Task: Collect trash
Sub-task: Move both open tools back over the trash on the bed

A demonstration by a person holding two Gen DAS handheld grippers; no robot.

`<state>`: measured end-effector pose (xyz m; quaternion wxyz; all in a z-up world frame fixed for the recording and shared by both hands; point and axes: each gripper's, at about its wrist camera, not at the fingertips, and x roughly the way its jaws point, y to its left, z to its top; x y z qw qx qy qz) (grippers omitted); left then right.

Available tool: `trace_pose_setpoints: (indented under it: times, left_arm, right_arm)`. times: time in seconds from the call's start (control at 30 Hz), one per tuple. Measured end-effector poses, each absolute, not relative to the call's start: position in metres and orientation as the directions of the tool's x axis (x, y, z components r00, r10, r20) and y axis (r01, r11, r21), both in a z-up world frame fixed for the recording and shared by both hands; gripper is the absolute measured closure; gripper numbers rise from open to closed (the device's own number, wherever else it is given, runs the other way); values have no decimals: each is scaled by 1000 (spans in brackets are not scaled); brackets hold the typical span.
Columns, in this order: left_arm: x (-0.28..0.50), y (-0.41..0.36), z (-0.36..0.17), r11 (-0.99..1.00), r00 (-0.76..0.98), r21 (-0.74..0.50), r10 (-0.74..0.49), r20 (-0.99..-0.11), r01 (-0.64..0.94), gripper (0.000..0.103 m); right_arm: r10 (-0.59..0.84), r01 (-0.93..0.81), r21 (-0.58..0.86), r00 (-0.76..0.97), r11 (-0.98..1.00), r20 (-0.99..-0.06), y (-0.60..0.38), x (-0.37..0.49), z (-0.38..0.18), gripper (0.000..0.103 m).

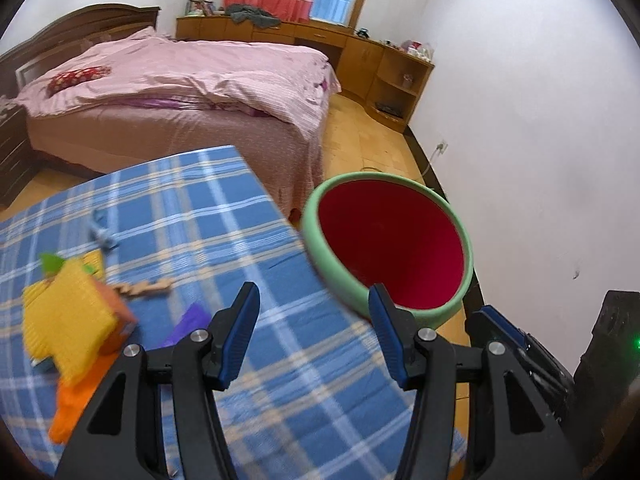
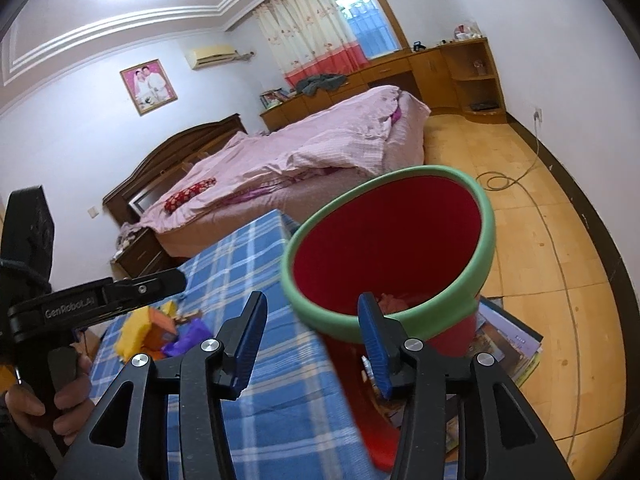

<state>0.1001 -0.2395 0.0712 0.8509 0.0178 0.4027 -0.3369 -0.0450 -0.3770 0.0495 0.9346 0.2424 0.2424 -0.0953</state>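
Observation:
A red bin with a green rim stands just past the right edge of the blue plaid table. Some pinkish trash lies at its bottom. On the table's left lie a crumpled yellow paper, an orange piece, a purple scrap, a blue scrap and a beige strip. My left gripper is open and empty over the table edge near the bin. My right gripper is open before the bin's rim, nothing between its fingers.
A bed with a pink cover stands behind the table. Magazines lie on the wooden floor beside the bin. A cable runs over the floor to a wall socket. Wooden cabinets line the far wall.

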Motion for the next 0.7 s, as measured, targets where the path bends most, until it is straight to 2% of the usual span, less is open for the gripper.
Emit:
trace_pose_setpoints:
  times: [0.3,0.53,0.7]
  left_arm:
    - [100,-175,69,843,524,-207,-482,-702,497,46]
    - [125,-146,49,916,592,-57,-302,-747,396,46]
    - [141,-139,28,932,593,-5,-235,-771,363,46]
  right_arm:
    - [-18,256,406,863,877,-505,-351,-43,54,48]
    - [6,240,395,849,887,-528,-338,-32,51,48]
    - [14,240,386,835,891,-550,-333,-26,45,47]
